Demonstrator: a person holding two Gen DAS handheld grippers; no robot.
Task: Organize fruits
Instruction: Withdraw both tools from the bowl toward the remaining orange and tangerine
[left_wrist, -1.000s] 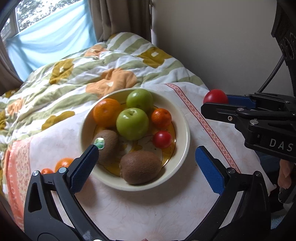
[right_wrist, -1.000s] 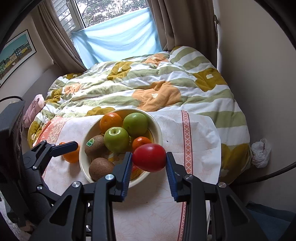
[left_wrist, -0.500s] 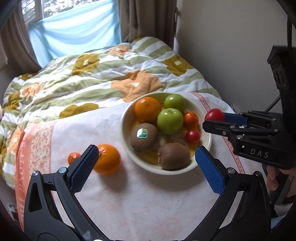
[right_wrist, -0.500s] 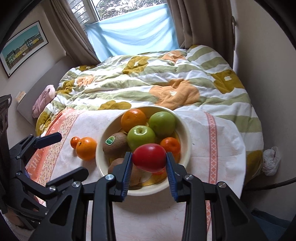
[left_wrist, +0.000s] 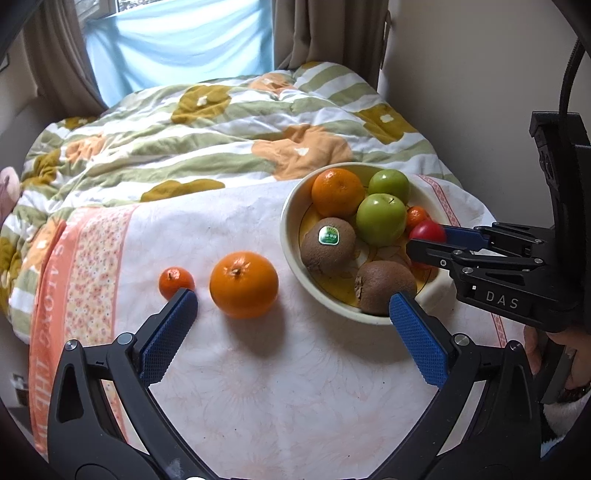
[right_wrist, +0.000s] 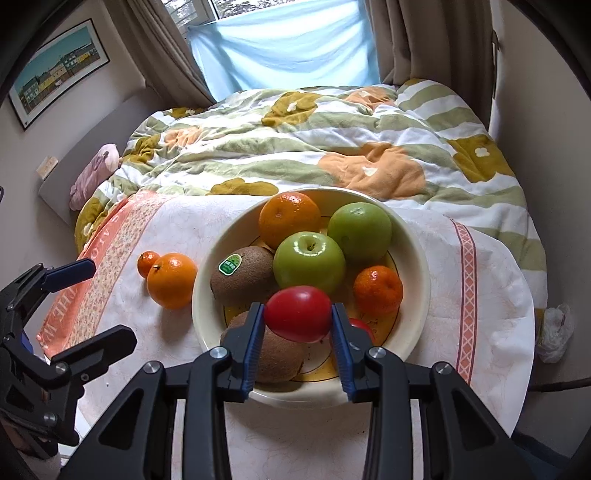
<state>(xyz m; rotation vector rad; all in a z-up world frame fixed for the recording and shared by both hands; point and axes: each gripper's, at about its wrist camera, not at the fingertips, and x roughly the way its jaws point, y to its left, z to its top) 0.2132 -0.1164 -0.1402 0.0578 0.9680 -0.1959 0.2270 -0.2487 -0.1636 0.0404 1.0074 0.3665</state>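
The right gripper (right_wrist: 297, 314) clamps a glossy red tomato (right_wrist: 297, 313) between its blue pads, held over the near side of a cream ceramic bowl (right_wrist: 413, 236) on the white patterned cloth (left_wrist: 295, 387) covering the worktop. Just beyond the tomato sit two green apples, two brown kiwis, an orange and a mandarin. The left gripper (left_wrist: 291, 328) hangs wide open and empty, a large orange (left_wrist: 243, 284) just ahead between its fingers and a small mandarin (left_wrist: 173, 281) touching its left fingertip.

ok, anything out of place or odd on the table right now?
Two fruits sit outside the bowl: an orange and a small mandarin on the cloth, left of it. Nothing spilled or damaged. The right gripper holds a red tomato over the bowl.
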